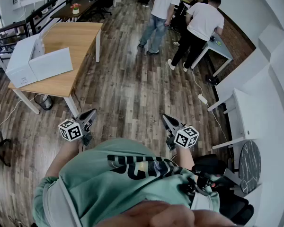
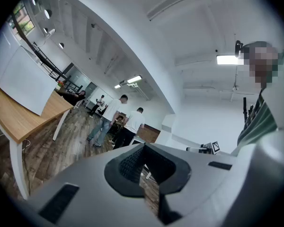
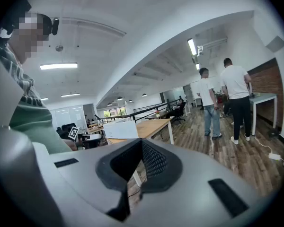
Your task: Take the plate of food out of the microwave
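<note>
No plate of food shows in any view. A white box-like appliance [image 1: 23, 60], with a white panel standing out at its front, sits on the wooden table [image 1: 75, 37] at the far left; it also shows as a white box [image 3: 120, 129] in the right gripper view. My left gripper [image 1: 91, 114] and right gripper [image 1: 165, 119] are held close to my body above the wooden floor, pointing forward. Both are shut with nothing between the jaws, as seen on the left gripper [image 2: 143, 163] and the right gripper [image 3: 141, 156] in their own views.
Two people in white shirts [image 1: 163, 11] [image 1: 199, 25] stand at the far side by a white desk [image 1: 220, 48]. White counters [image 1: 255, 103] line the right. A power adapter and cable [image 1: 202, 99] lie on the floor. A dark round tabletop [image 1: 250, 161] is near my right.
</note>
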Demonstrator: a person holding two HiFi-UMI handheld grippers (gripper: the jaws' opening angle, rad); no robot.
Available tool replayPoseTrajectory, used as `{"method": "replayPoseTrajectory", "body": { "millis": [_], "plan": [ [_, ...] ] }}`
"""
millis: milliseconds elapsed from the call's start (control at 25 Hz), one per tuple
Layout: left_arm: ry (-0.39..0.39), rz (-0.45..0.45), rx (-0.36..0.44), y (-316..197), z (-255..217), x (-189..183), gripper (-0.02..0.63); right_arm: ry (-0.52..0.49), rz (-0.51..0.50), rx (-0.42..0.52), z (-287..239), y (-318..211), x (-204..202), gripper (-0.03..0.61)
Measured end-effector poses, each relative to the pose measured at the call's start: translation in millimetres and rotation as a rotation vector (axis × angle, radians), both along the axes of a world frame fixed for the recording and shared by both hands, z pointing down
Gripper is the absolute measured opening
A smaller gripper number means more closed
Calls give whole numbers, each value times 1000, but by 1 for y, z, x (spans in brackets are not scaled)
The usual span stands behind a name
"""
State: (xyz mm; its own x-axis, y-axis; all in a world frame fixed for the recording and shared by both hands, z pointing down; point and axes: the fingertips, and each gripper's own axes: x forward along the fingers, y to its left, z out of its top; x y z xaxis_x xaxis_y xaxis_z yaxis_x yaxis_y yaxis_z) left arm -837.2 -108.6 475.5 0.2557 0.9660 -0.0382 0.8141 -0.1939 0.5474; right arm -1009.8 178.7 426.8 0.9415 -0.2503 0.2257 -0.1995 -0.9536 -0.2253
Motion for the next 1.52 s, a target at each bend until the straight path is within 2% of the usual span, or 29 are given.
{"method": "replayPoseTrajectory", "body": {
  "millis": [880, 1520],
  "plan": [
    [-8, -17, 1, -22, 2, -3, -2, 6, -45, -18, -1, -21, 0, 6],
    [2, 22, 7, 21, -3, -24, -2, 23, -41, 7, 5, 4, -22, 6]
  ]
}}
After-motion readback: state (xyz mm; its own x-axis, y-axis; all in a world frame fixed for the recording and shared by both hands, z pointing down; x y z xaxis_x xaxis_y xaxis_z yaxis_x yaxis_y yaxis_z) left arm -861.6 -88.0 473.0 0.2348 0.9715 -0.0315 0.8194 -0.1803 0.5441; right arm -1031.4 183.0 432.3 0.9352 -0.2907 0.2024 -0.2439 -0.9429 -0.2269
